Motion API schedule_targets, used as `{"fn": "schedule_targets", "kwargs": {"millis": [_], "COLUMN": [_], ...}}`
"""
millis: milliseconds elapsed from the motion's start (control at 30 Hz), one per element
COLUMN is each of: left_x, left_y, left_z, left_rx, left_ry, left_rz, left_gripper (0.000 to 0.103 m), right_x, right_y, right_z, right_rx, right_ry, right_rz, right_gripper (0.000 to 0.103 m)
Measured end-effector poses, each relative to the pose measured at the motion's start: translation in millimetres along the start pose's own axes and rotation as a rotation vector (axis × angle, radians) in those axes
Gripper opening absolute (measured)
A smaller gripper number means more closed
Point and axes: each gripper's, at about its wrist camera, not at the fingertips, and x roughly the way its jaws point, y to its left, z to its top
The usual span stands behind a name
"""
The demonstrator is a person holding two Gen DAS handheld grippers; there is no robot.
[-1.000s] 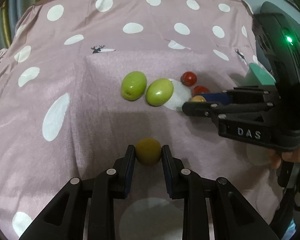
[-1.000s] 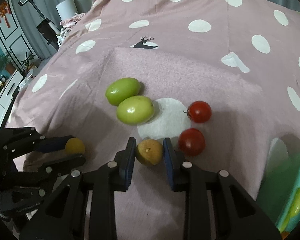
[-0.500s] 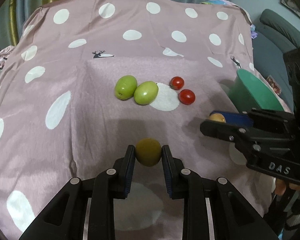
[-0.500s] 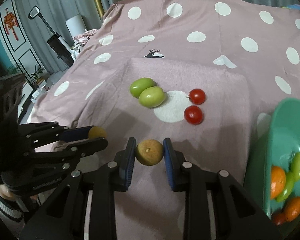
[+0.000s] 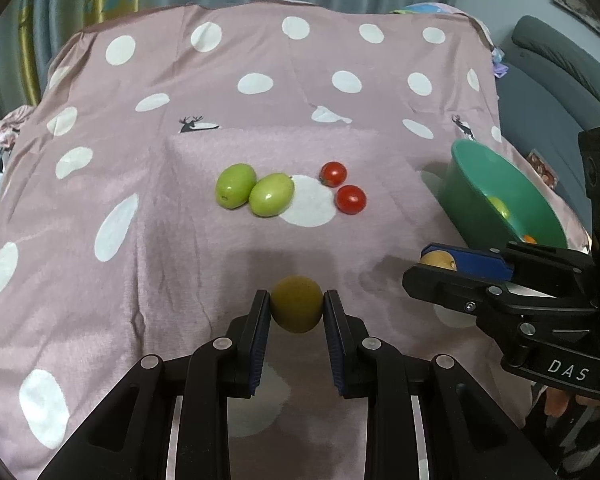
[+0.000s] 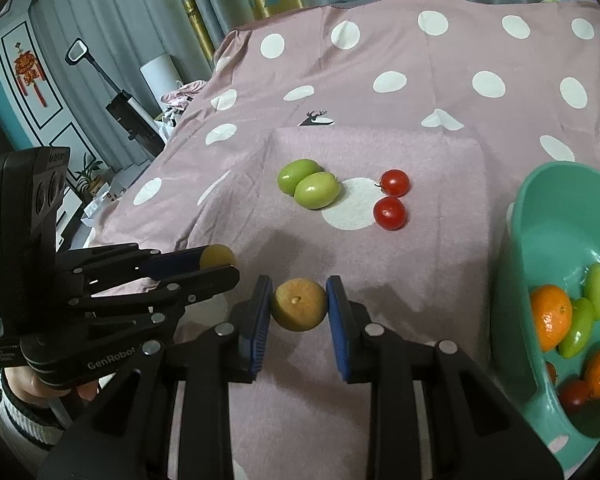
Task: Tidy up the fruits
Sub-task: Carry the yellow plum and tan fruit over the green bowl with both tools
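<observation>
Fruits: left tongs point(image 5: 296, 306) pinching olive-yellow fruit point(image 5: 296, 304); right tongs point(image 6: 299, 306) pinching tan fruit point(image 6: 299, 304). Carry each level over green bowl point(image 6: 540, 208), release low.

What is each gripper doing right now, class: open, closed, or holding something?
Left gripper: closed on a yellow-green fruit.
Right gripper: closed on a yellow-brown fruit.
</observation>
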Motion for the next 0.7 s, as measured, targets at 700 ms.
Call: {"fn": "schedule_targets", "kwargs": {"millis": [700], "left_x": [-5], "left_y": [-33], "left_z": [9], "left_rx": [0.064], "left_ry": [-0.005], "left_rz": [0.008], "left_gripper": [0.027], "right_x": [-21], "right_y": [-17], "right_z": [-4], "right_rx": [0.03], "right_ry": [-0.047], "right_rz": [0.01], "right_gripper": [0.028]}}
